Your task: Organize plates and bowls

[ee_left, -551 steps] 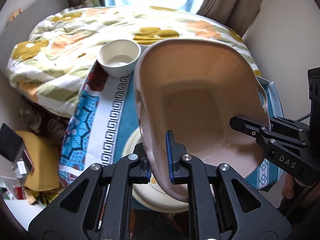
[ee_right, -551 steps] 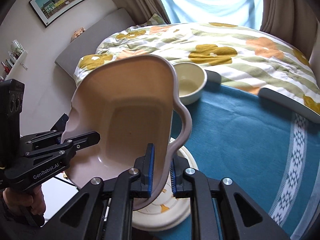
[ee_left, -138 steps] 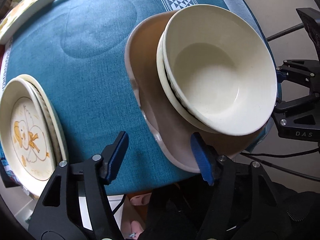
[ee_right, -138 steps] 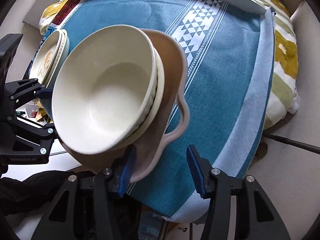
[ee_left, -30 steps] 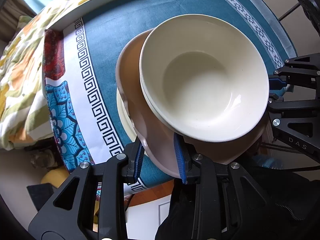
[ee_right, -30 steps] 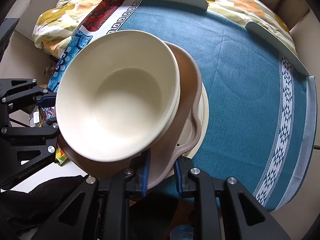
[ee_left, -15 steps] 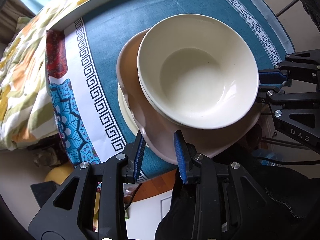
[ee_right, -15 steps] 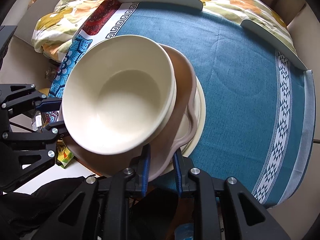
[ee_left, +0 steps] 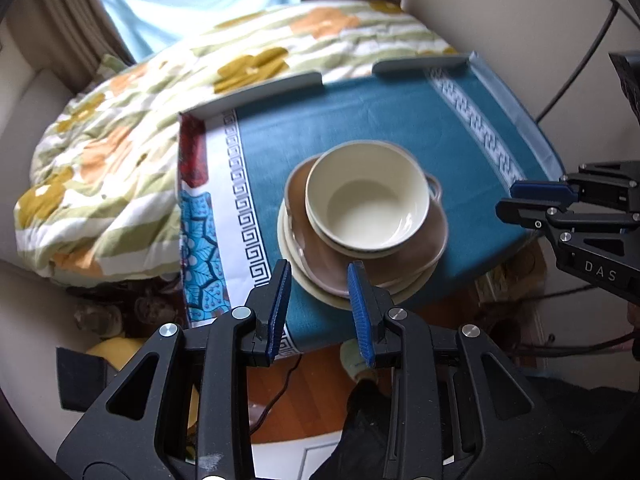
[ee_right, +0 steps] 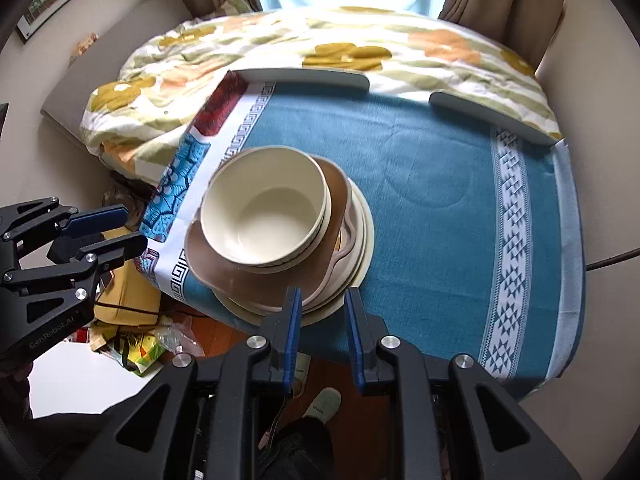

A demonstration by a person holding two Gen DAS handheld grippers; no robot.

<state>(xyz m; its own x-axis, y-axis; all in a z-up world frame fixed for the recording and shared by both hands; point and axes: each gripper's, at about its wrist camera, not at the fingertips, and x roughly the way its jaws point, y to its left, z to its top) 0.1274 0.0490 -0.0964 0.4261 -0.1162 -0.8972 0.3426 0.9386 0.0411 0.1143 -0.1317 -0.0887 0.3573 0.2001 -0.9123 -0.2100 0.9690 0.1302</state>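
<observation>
A cream bowl [ee_left: 366, 196] [ee_right: 264, 208] sits nested in another bowl inside a brown handled dish [ee_left: 420, 252] [ee_right: 212, 256]. The dish rests on stacked cream plates [ee_left: 332, 296] [ee_right: 366, 232] near the front edge of the table. My left gripper [ee_left: 319, 266] hovers above and in front of the stack, jaws a little apart with nothing between them. My right gripper [ee_right: 323, 291] hangs over the stack's near rim, also narrowly open and empty. Each gripper shows at the side of the other's view, clear of the dishes.
The table's blue patterned cloth [ee_left: 380, 112] is bare behind and right of the stack. A flowered quilt [ee_left: 140, 100] lies on the bed behind. Below the table edge are a yellow bag [ee_right: 128, 296], floor clutter and a person's slippered foot [ee_right: 322, 402].
Both grippers have come off the brown dish's rim and risen well above the stack, which now rests on the plates and looks much smaller.
</observation>
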